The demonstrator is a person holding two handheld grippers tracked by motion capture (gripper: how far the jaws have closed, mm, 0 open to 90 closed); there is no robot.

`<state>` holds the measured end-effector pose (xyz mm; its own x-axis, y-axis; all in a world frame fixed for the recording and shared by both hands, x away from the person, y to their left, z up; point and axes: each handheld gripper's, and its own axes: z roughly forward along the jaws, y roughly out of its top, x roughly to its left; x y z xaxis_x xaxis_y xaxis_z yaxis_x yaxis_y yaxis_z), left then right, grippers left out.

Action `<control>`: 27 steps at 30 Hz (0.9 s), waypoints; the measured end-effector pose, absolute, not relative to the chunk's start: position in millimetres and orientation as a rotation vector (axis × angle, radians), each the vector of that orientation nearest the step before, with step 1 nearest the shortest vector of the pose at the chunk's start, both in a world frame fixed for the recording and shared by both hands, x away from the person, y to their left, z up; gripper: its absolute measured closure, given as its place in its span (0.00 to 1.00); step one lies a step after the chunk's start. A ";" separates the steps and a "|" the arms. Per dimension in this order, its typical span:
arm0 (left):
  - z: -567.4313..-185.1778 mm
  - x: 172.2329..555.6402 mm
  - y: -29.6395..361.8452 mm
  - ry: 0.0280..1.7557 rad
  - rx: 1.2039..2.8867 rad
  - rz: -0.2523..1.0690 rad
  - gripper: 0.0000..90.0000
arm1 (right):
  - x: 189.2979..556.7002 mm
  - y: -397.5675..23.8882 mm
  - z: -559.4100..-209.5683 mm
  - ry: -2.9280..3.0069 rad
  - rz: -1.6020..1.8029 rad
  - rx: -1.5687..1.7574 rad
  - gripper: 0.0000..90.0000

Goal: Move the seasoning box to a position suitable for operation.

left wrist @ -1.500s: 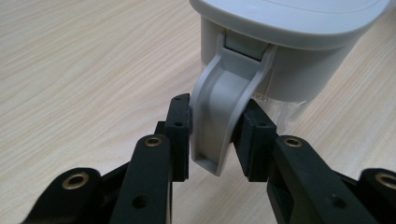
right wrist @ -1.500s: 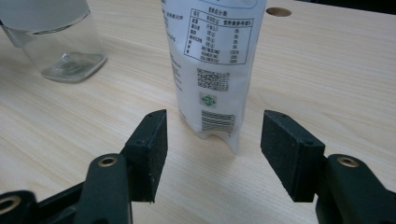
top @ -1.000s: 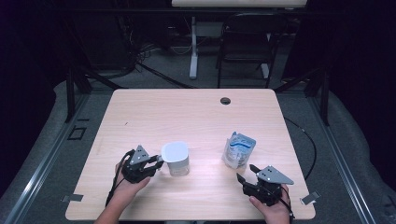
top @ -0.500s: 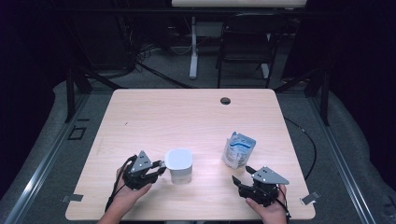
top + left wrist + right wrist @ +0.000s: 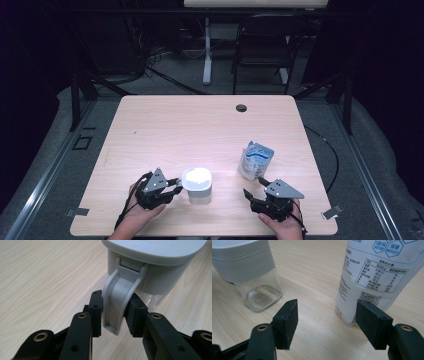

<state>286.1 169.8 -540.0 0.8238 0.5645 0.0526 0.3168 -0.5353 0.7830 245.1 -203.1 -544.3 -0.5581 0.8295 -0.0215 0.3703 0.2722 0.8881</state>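
On the desk, near its front edge and left of the middle, stands a clear-walled jar with a grey lid; its glassy lower body and thick base show in the right gripper view. A grey clasp hangs down from the lid's rim, hinged at the top. The left gripper lies just left of the jar, and in the left gripper view its two black jaws pinch that clasp from both sides, pads pressed flat against it.

Right of the jar, nearer the desk's right edge, a white pouch with blue print stands upright. Its back panel faces the right gripper view: a blue-lined table of small Chinese characters, too fine to read, a QR code below it, and at the top blue hexagon badges reading 袋码 and 保健. No brand name is legible.

The right gripper sits by the front edge toward the right corner, just in front of the pouch, held in a hand. Its jaws are spread wide with nothing between the pads, having just opened a little further; the right-hand pad stands in front of the pouch's lower corner, and contact cannot be told. A small dark hole marks the desk near its far edge
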 end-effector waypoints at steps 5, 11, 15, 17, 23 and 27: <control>-542.2 286.5 171.9 0.621 2.168 0.371 0.77 | 246.0 -200.0 -546.0 2.047 1.249 1.095 0.44; -543.3 286.0 171.1 0.595 2.165 0.363 0.77 | 245.1 -197.8 -545.6 2.054 1.243 1.082 0.46; -543.5 285.4 171.4 0.606 2.163 0.361 0.77 | 245.7 -197.2 -547.2 2.061 1.239 1.085 0.46; -543.8 285.4 171.6 0.612 2.157 0.360 0.77 | 245.9 -196.8 -547.5 2.057 1.232 1.088 0.47; -544.7 285.9 172.4 0.635 2.141 0.353 0.77 | 246.1 -196.1 -547.7 2.060 1.239 1.092 0.49; -544.0 285.4 172.8 0.652 2.140 0.343 0.76 | 245.6 -195.1 -547.4 2.074 1.249 1.085 0.49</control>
<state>285.4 172.8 -544.0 0.8263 0.5631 0.0132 0.3299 -0.5028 0.7990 245.6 -195.1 -547.4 -0.5680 0.8230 -0.0046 0.3810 0.2679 0.8849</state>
